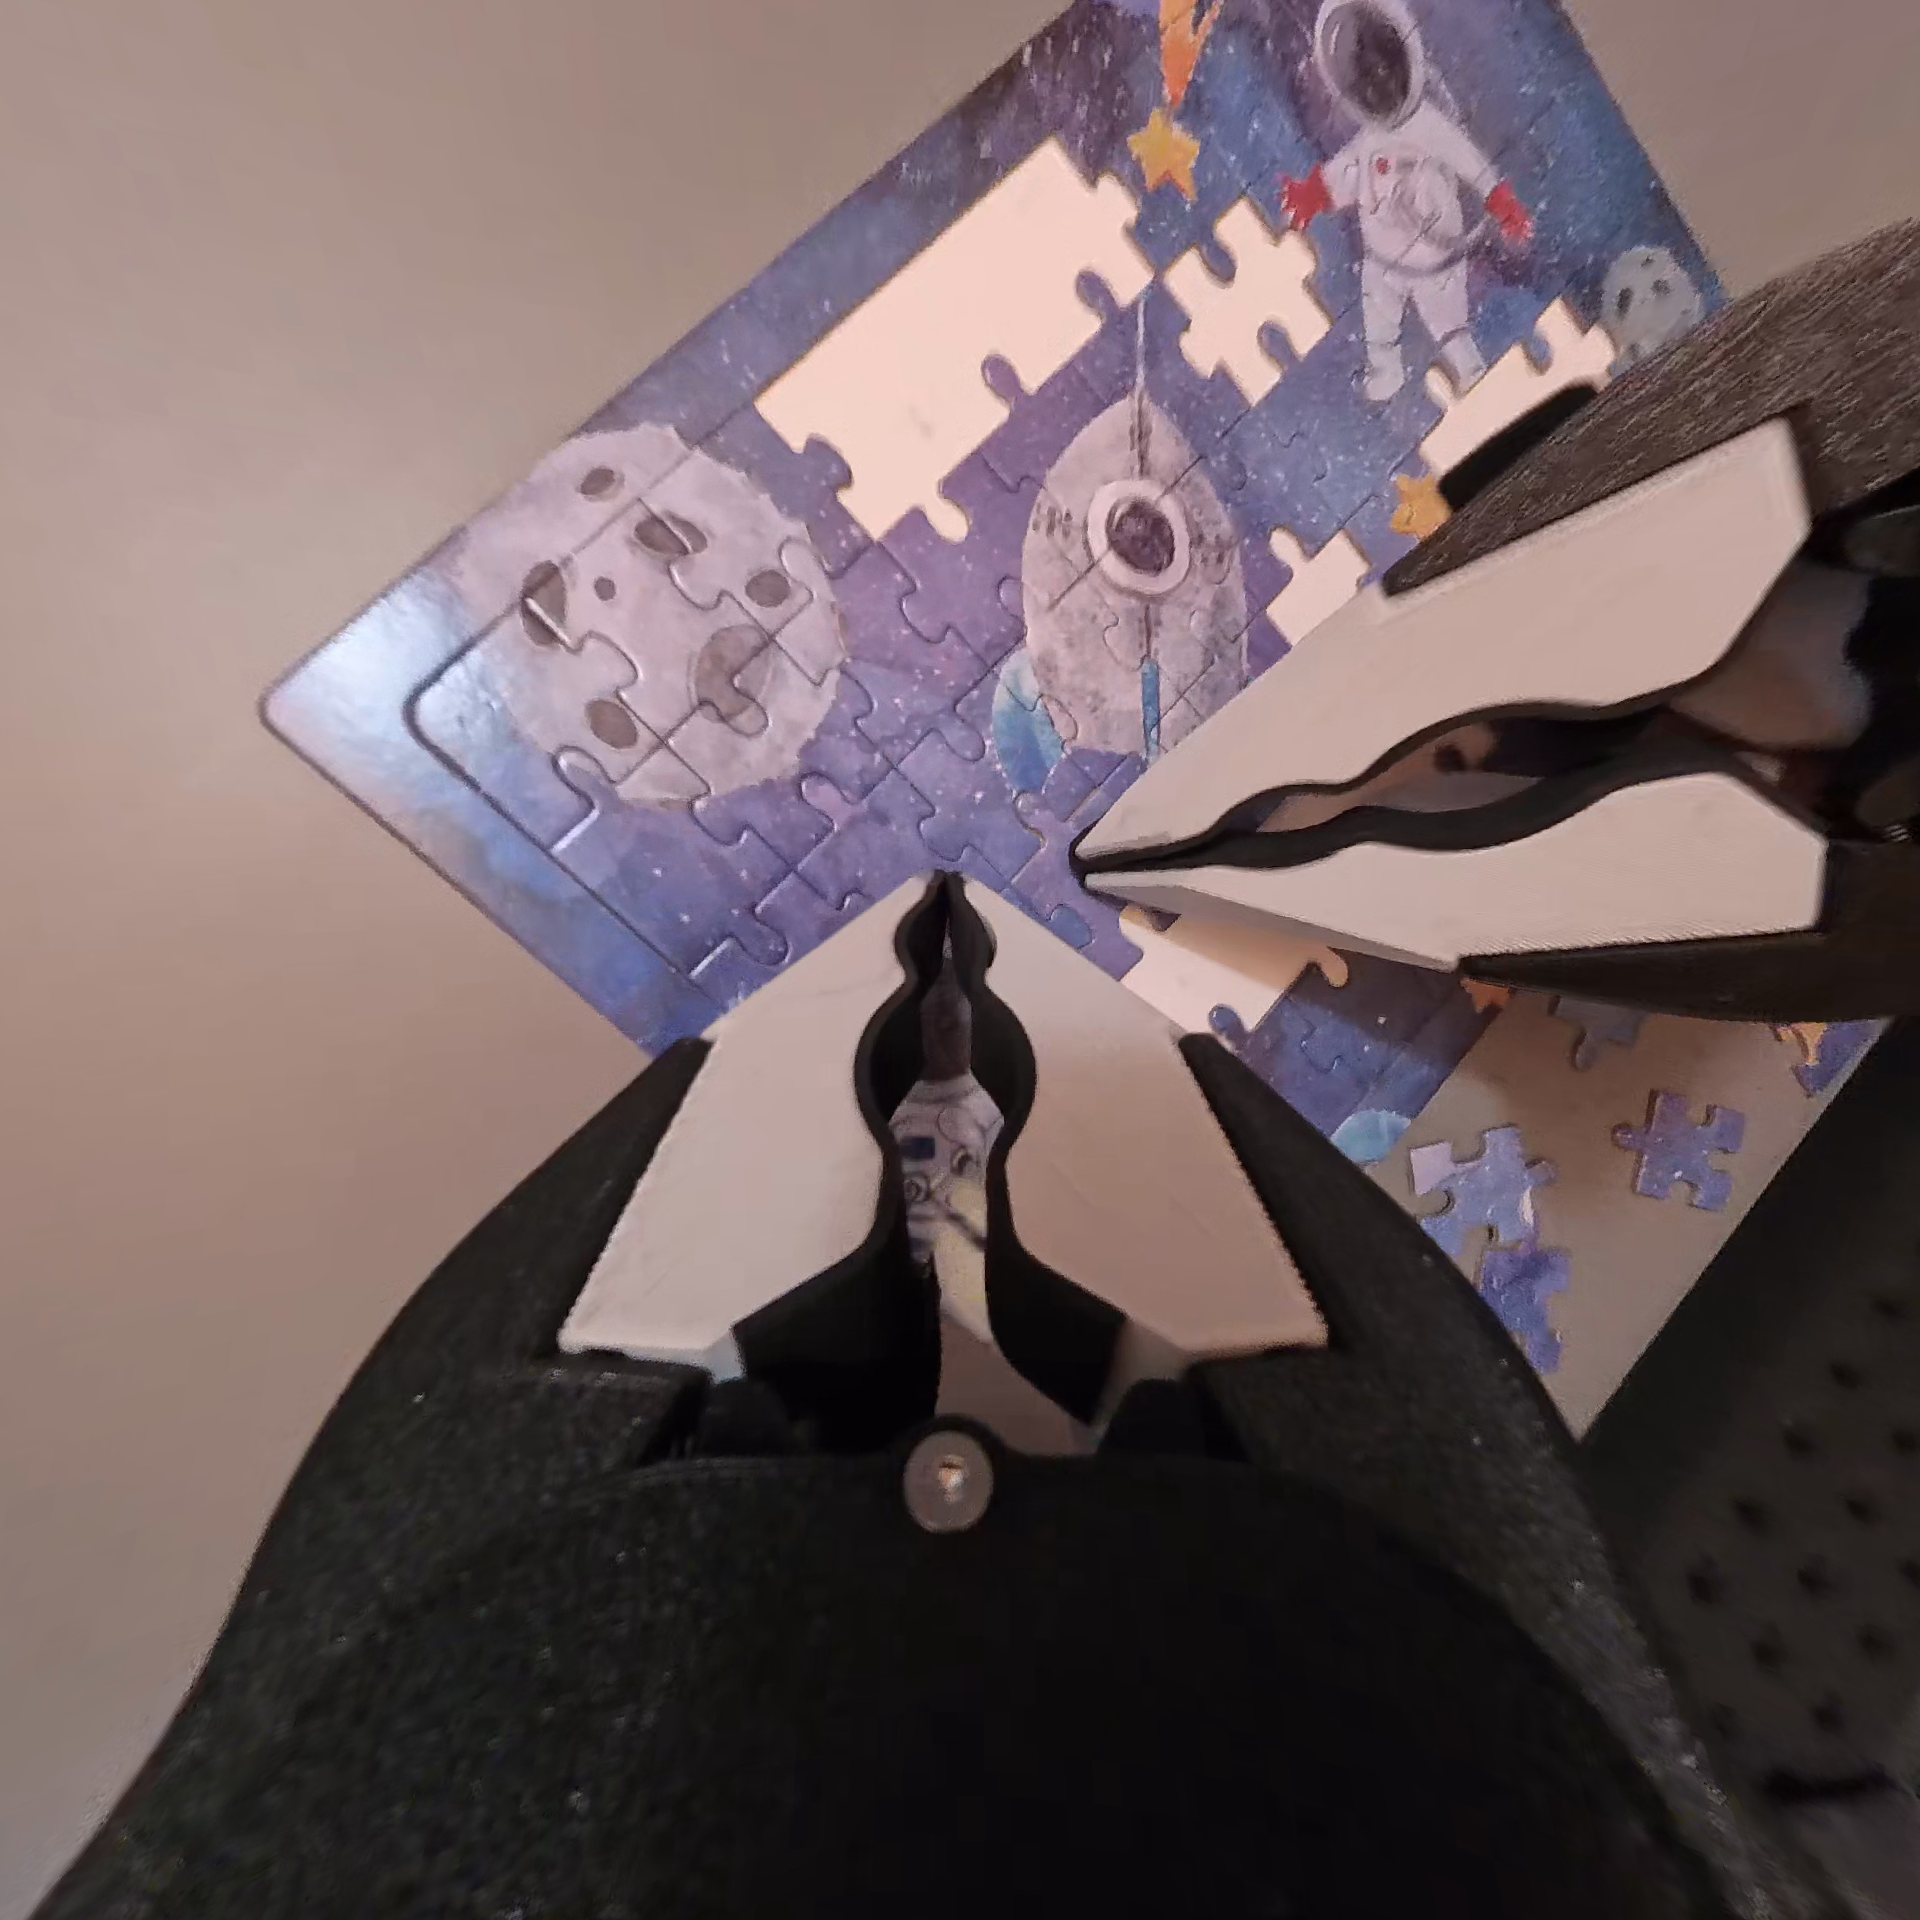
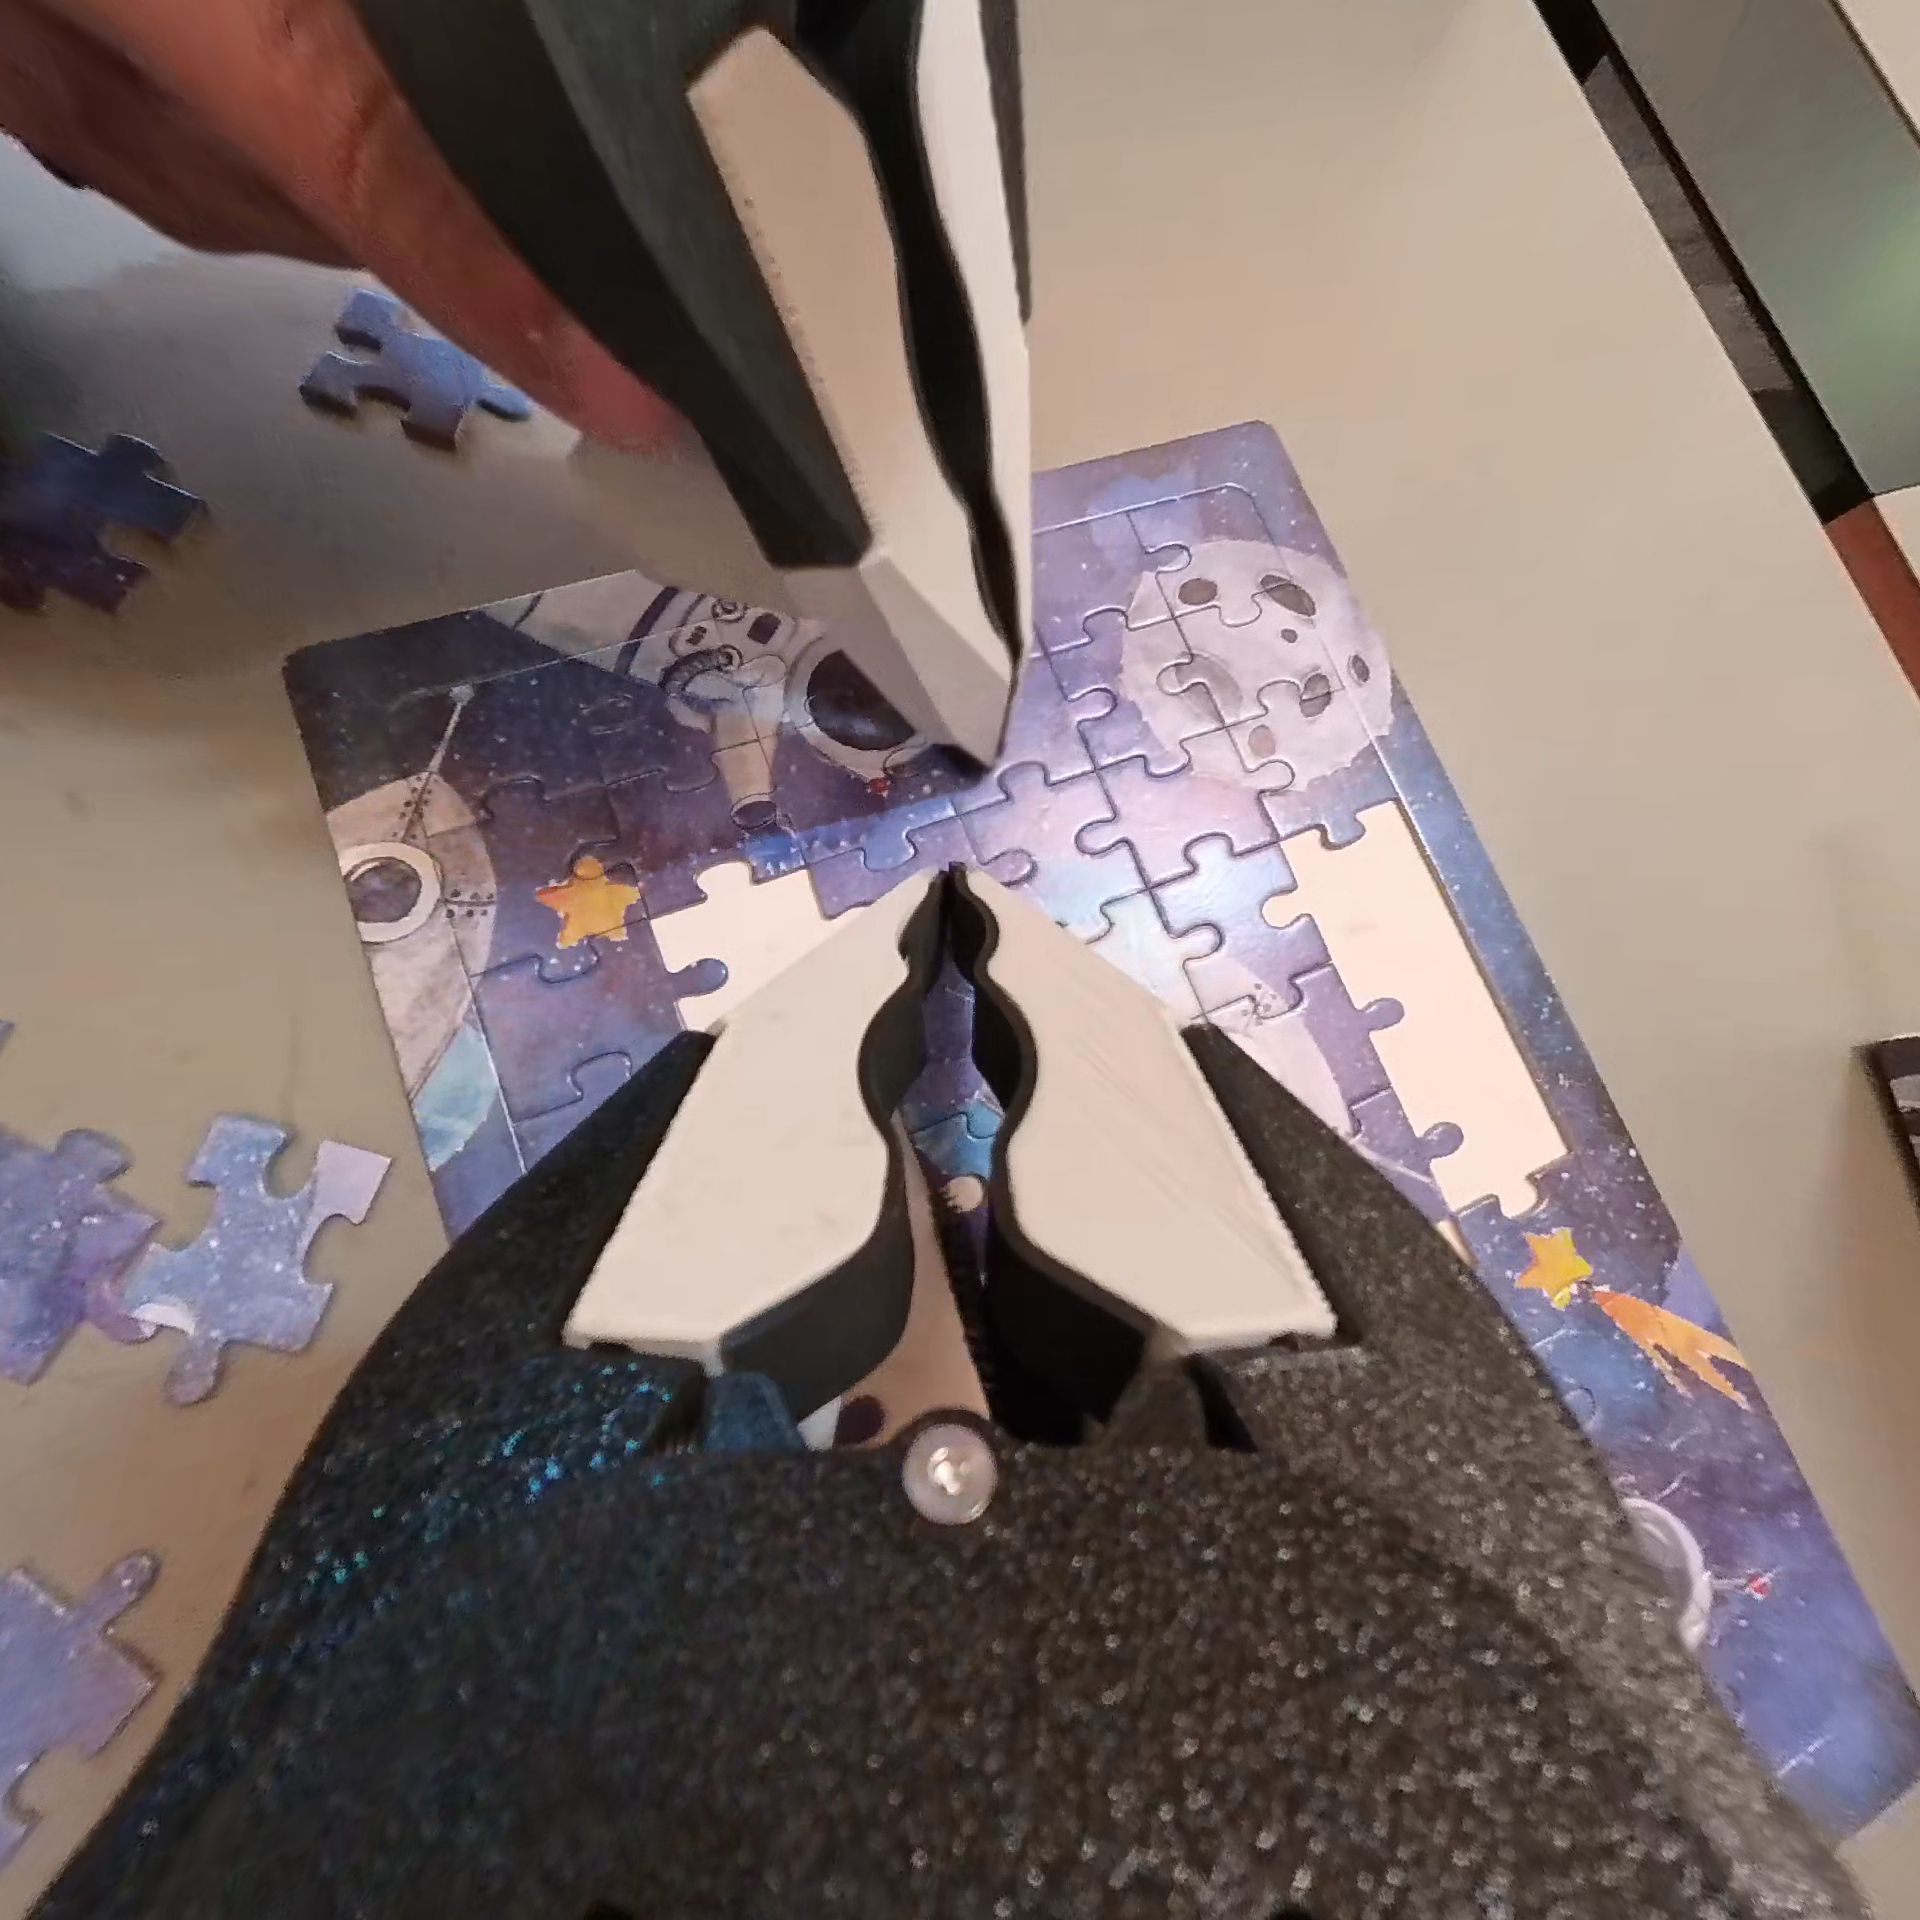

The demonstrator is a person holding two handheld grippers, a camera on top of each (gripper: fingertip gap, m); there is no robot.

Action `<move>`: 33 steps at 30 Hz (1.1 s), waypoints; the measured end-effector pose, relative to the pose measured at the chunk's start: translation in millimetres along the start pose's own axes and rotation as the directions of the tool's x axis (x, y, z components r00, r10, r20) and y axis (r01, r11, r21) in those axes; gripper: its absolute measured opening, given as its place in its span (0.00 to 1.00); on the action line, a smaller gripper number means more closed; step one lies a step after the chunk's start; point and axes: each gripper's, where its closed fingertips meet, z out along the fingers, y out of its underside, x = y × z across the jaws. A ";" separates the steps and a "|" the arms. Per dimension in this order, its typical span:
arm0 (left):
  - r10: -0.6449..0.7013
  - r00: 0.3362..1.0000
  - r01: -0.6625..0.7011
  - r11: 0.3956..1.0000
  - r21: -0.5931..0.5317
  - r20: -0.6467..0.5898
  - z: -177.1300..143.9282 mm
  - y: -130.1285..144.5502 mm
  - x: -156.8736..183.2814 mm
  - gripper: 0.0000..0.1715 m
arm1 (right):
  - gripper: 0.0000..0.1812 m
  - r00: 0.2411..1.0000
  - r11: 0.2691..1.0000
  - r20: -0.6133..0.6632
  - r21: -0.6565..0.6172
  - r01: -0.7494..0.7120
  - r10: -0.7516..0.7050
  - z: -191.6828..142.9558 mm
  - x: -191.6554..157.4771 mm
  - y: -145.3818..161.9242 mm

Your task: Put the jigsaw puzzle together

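Beige tabletop (image 2: 1351, 260), space-themed jigsaw puzzle (image 1: 727, 644) mid-frame, part-filled.
Left gripper (image 1: 948, 881) and right gripper (image 2: 951, 871), both pinched closed and empty, tips meeting on fitted pieces, probably pressing them flat; loose pieces (image 2: 244, 1247) wait lower left.

One puzzle board (image 2: 1455, 790), two claws — left claw (image 1: 948, 881), right claw (image 2: 951, 875) — several loose pieces (image 2: 249, 1236)

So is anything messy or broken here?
Nothing looks broken. The puzzle just has white gaps left, and loose pieces lie scattered on the table beside it.
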 end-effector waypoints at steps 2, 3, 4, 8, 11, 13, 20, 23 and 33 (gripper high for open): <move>0.003 1.000 -0.003 1.000 0.007 -0.002 0.5 0.2 1.6 0.00 | 0.00 1.000 1.000 -0.003 0.008 0.001 -0.001 -0.4 0.0 -0.1; 0.002 1.000 -0.002 1.000 0.014 0.001 0.4 -0.4 1.8 0.00 | 0.00 1.000 1.000 -0.005 0.011 -0.003 0.003 -0.8 0.1 -0.5; 0.002 1.000 -0.002 1.000 0.019 0.004 0.3 -0.6 2.1 0.00 | 0.00 1.000 1.000 -0.005 0.020 -0.004 0.004 -2.8 0.3 -1.7; -0.022 1.000 0.023 0.994 0.111 -0.010 -11.9 -10.9 11.1 0.00 | 0.00 0.997 0.994 -0.004 0.077 -0.082 0.082 -23.0 11.4 -8.5; -0.014 0.999 0.020 0.989 0.145 -0.040 -14.3 -9.6 22.6 0.00 | 0.00 0.993 0.992 -0.017 0.046 -0.120 0.121 -22.3 15.3 -1.5; -0.025 0.999 0.028 0.991 0.132 -0.019 -9.0 -7.7 18.1 0.00 | 0.00 0.994 0.995 -0.035 0.014 -0.099 0.099 -17.8 12.0 3.0; -0.041 0.994 0.059 0.983 0.176 -0.102 -10.6 -13.4 24.4 0.00 | 0.00 0.988 0.996 -0.123 0.005 0.091 -0.089 -18.6 5.2 3.7; -0.110 0.985 0.130 0.979 0.157 -0.131 -13.0 -9.6 17.8 0.00 | 0.00 0.980 0.990 -0.140 0.005 0.142 -0.140 -17.8 3.6 0.5; -0.114 0.991 0.120 0.989 0.087 -0.066 -4.1 8.0 5.5 0.00 | 0.00 0.985 0.993 -0.126 -0.002 0.122 -0.121 -4.3 12.0 -8.8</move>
